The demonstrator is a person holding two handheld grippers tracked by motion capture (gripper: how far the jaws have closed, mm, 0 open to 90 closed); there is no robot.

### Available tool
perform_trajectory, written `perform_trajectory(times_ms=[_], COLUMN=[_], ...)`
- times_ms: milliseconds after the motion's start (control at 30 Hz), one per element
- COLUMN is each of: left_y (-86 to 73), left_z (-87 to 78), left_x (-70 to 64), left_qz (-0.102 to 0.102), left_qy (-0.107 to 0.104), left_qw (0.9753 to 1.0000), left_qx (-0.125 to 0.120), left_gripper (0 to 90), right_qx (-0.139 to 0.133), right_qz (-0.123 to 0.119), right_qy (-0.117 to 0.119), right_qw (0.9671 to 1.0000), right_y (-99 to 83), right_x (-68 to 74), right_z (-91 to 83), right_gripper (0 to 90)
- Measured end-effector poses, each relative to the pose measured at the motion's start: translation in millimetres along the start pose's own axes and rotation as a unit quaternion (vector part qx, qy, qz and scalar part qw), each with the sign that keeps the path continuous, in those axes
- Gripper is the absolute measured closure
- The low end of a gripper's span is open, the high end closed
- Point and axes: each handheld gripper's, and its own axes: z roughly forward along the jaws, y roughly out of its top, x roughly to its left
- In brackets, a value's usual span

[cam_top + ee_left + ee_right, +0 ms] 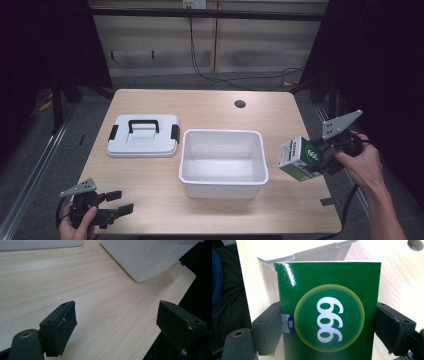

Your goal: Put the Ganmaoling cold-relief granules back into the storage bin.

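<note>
- My right gripper [320, 156] pinches the green box [300, 159] by its two side faces, lifted off the table [210, 107] just right of the white bin [222, 162].
- Risk: the box is glossy card; if I squeeze less it may slide from the pads, and more could crush it.
- If I swing left too low, its corner could catch the bin's rim.
- The box [328, 312] is green with a white "999" in a yellow-ringed circle.
- My left gripper [107, 205] rests spread and empty near the table's front-left edge; the lid [143, 135] lies beside the bin.
</note>
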Motion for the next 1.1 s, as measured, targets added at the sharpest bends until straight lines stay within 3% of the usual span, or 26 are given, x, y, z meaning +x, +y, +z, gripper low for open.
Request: perform_trajectory(times_ms=[300, 500, 967, 1100], left_y=[-0.1, -0.2, -0.2, -0.1], left_z=[0.5, 0.9, 0.2, 0.4], left_x=[-0.3, -0.4, -0.3, -0.3], left_qz=[-0.001, 0.0, 0.0, 0.0], left_qy=[0.0, -0.001, -0.002, -0.001], left_qw=[1.0, 1.0, 1.0, 1.0], left_qx=[0.001, 0.002, 0.0, 0.0], left_gripper=[16.2, 16.2, 16.2, 16.2], right_qx=[-0.051, -0.063, -0.059, -0.045], right_qz=[0.008, 0.01, -0.017, -0.027], right_qy=[0.001, -0.003, -0.007, -0.01], right_qw=[0.9987, 0.998, 0.9981, 0.9986], right_y=[-0.4, 5.1, 46.5, 60.3], right_x=[-0.5, 0.1, 0.5, 1.6], right_z=[-12.3, -20.9, -25.4, -23.9], right_gripper=[15.9, 15.9, 15.9, 15.9])
